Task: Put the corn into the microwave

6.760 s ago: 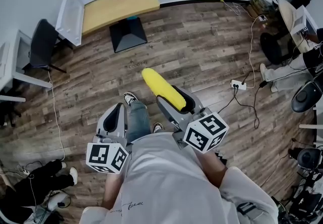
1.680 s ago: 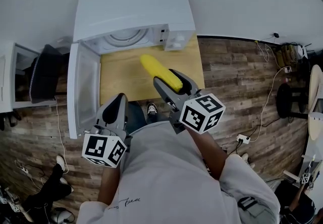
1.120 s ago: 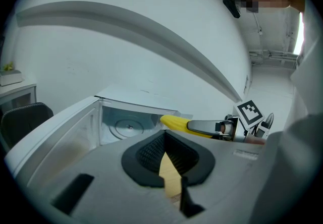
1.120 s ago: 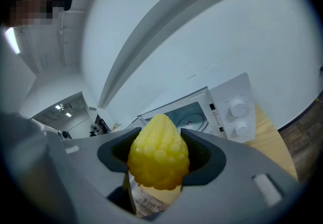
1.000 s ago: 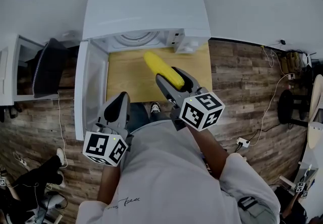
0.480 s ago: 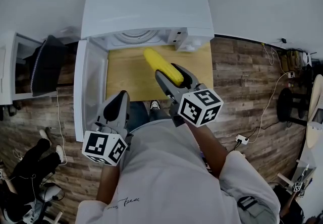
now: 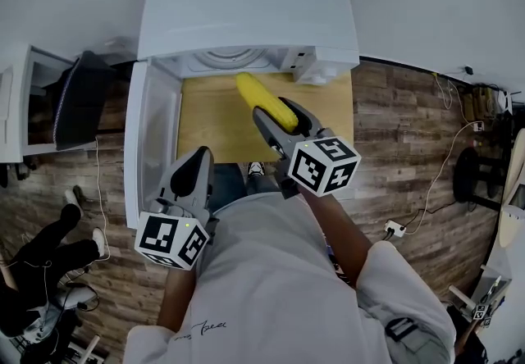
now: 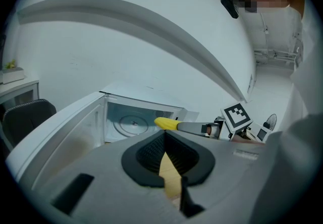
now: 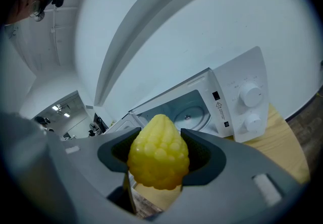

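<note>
One corn, head view: rear end clamped in right gripper, tip above table before open microwave.
Left gripper view: left gripper jaws together, empty.
Right gripper view: knobbly kernels; judged light, stiff, slightly slick; mid-body hold safer.

Bright, even light filled the room and shadows stayed soft. Fisheye lenses curved straight edges and darkened the corners. The left gripper looked blurred close up.

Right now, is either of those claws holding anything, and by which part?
The right gripper grips the corn by its rear half, tip toward the open microwave. The left gripper is shut, empty.
</note>
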{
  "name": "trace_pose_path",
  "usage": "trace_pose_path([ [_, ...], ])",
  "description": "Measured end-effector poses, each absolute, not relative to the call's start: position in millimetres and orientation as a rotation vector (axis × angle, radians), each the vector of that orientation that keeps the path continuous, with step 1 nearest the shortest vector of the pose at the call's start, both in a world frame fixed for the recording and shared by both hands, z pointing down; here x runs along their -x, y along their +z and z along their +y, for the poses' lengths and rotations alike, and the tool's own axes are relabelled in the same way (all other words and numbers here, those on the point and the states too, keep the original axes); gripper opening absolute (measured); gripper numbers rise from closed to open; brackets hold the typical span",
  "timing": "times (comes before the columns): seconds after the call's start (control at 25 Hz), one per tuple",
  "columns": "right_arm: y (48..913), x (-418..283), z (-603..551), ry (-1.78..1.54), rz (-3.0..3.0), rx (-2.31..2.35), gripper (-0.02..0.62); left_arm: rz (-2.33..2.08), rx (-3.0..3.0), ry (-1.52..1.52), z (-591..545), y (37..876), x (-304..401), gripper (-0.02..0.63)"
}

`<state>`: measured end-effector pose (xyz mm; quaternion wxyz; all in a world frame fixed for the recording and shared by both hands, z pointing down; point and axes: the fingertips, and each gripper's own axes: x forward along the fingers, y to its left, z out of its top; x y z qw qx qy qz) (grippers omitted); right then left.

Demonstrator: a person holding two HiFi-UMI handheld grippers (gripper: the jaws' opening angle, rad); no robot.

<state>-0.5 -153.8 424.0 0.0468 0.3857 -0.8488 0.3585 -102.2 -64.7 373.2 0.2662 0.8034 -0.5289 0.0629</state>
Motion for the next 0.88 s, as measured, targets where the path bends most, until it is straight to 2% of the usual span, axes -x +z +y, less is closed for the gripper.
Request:
trace_pose_path([
  [0.88, 456, 18, -187, 1.082, -2.520, -1.204, 0.259, -1.441, -2.135, 0.176, -74, 379, 120, -0.011],
])
